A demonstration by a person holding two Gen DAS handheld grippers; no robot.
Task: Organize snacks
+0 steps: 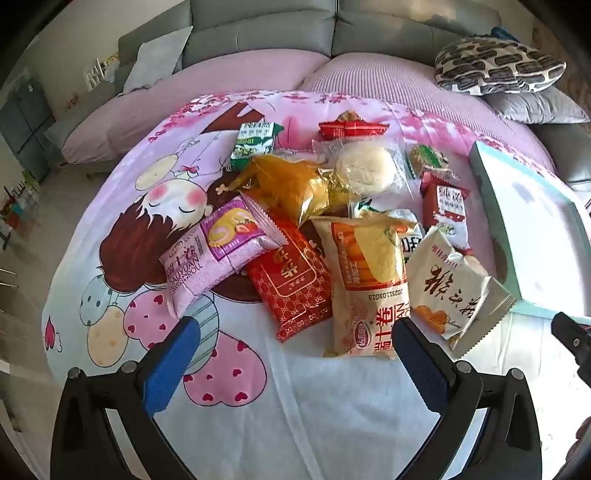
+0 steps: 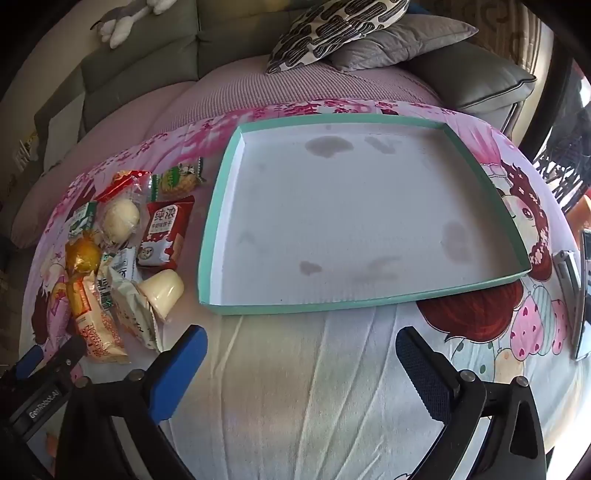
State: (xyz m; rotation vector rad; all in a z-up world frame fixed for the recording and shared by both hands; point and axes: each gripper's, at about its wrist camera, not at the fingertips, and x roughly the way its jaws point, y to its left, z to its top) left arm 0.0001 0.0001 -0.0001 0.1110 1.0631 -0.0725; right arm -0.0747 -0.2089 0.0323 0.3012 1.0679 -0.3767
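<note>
cloth (image 1: 295,406) pink & white w/ cartoon girl, hearts, blossoms. tray (image 2: 221,206) teal rim, white floor w/ grey blotches. swiss roll pack (image 1: 218,254) pink/purple. wipes pack (image 1: 291,284) red w/ gold print. cushion (image 1: 498,66) cream w/ black blocks. sofa (image 1: 258,33) grey. gripper pads (image 1: 170,369) blue.

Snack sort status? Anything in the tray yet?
Done: nothing. The teal-rimmed tray is empty. In hand: nothing; the left gripper and right gripper are both open, hovering over the cartoon-print cloth. Left: the whole snack pile beside the tray, including the pink Swiss roll pack and red packet.
</note>
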